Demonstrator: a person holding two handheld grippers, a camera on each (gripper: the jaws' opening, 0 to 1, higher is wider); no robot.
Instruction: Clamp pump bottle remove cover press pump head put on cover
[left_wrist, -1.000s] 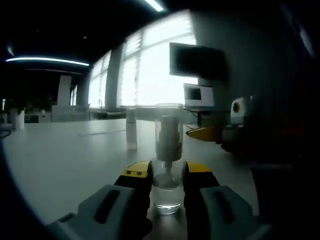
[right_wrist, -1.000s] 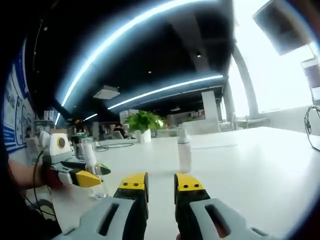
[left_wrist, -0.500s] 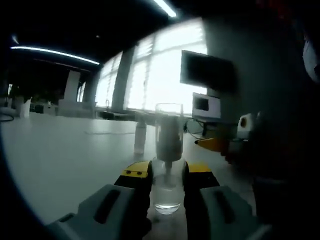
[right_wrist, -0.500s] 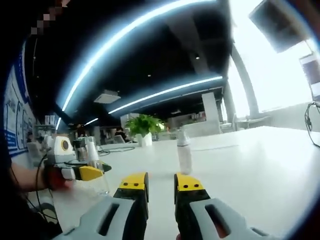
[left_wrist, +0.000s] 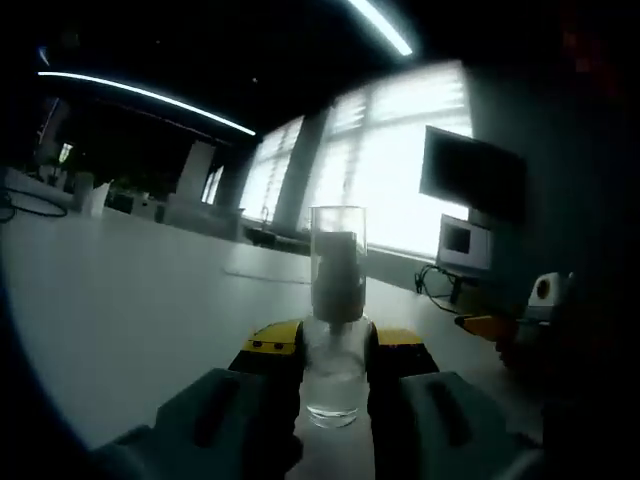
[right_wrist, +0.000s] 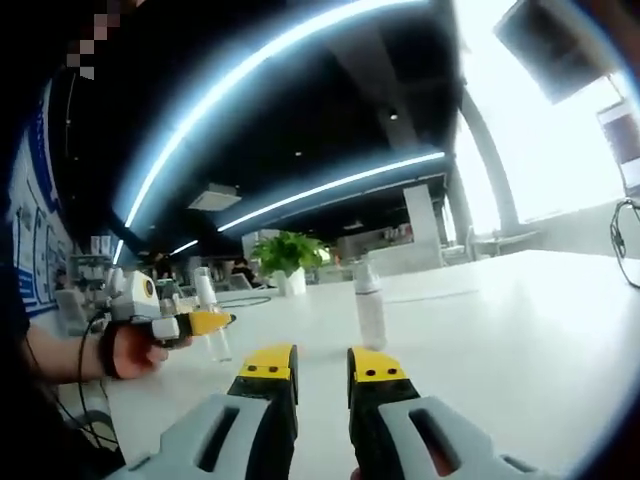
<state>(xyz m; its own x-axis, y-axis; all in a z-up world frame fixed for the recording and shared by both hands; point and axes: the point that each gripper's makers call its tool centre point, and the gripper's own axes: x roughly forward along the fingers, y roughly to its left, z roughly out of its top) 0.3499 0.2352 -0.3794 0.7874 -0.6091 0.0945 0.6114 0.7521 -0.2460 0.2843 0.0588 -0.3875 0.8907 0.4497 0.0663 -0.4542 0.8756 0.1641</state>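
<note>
The left gripper (left_wrist: 335, 350) clamps the pump bottle (left_wrist: 336, 330) by its clear lower body, clear cover (left_wrist: 338, 262) on top. The right gripper (right_wrist: 322, 368) hangs over the white table (right_wrist: 520, 330), jaws narrowly apart and holding nothing, facing a white bottle (right_wrist: 370, 305).

Clear capped pump bottle (left_wrist: 336, 320) sits between the left gripper (left_wrist: 333, 350) jaws; right gripper (left_wrist: 500, 327) at three o'clock.

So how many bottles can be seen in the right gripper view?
2: the pump bottle clamped in the left hand-held gripper at left, and a white bottle standing on the table ahead.
</note>
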